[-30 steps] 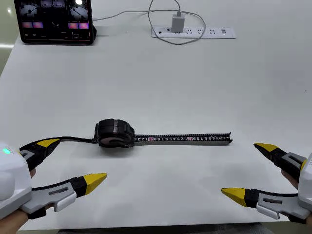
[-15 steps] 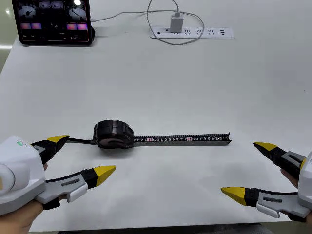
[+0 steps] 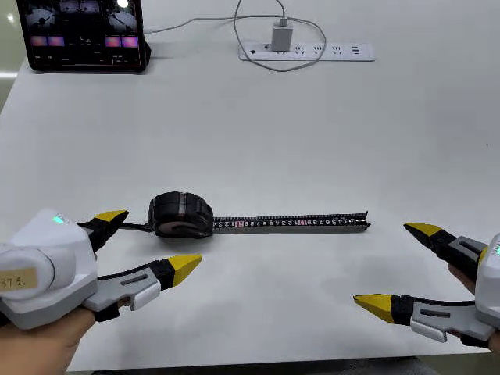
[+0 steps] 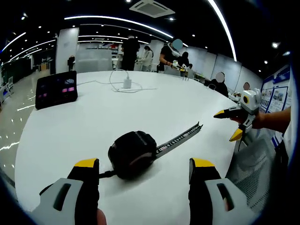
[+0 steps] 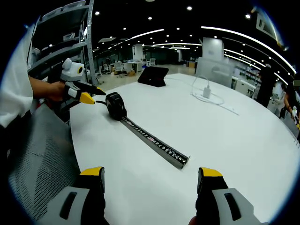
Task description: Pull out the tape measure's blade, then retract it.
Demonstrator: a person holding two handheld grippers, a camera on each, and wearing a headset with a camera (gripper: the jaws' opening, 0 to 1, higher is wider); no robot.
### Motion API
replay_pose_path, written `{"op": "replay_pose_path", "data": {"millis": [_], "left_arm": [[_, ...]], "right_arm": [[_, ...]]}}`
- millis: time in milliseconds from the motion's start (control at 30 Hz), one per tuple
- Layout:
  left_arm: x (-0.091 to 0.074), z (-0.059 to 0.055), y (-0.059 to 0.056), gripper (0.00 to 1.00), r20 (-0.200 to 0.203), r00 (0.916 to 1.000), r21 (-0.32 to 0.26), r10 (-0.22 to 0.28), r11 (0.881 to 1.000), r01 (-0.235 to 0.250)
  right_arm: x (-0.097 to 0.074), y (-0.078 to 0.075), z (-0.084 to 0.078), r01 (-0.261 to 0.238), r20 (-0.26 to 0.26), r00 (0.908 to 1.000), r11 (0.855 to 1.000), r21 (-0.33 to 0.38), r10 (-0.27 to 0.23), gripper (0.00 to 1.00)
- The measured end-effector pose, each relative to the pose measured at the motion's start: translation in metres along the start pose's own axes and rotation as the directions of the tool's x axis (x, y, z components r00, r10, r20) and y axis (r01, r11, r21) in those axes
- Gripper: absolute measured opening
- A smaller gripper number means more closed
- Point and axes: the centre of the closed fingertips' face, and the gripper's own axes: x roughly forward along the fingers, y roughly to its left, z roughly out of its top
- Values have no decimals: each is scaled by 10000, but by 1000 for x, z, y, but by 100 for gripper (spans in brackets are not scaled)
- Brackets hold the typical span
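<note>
Two moves should make the retraction clean, I judge. The left gripper [image 3: 150, 239] clamps squarely across the tape measure [image 3: 181, 216] so it cannot skid, and the right gripper [image 3: 392, 264] steadies the hook end of the blade [image 3: 289, 223] so it feeds in slowly. Both pairs of jaws stand apart, holding nothing. On the bench [image 3: 312, 125], the tape measure lies just ahead of the left jaws, untouched. The blade's tip lies near the right jaws, apart from them.

So the left gripper [image 3: 154, 238] is low on the left, jaws wide open, with a hand [image 3: 39, 345] wrapped under it. The right gripper [image 3: 393, 264] mirrors it, jaws spread, both pointing inward.
</note>
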Motion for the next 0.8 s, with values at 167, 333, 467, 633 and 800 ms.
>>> {"op": "replay_pose_path", "data": {"millis": [167,333,467,633,800], "left_arm": [[8,0,0,76,98,9999,-236,138,9996,-135],[14,2,-1,76,243,9993,-370,286,9989,-277],[20,4,-5,76,431,9989,-799,172,9967,-137],[23,2,-5,76,465,9984,-891,326,9956,-284],[28,3,-5,77,465,9981,-923,400,9951,-355]], "right_arm": [[0,-2,-1,12,0,10000,10000,17,-12,80],[0,-2,-2,2,-31,10000,10000,27,-1,80],[0,-1,-1,-108,-44,9999,9999,97,109,80],[0,-4,-1,-116,-43,9999,9999,127,117,80],[1,-4,0,-105,-88,9999,9999,113,106,80]]}}
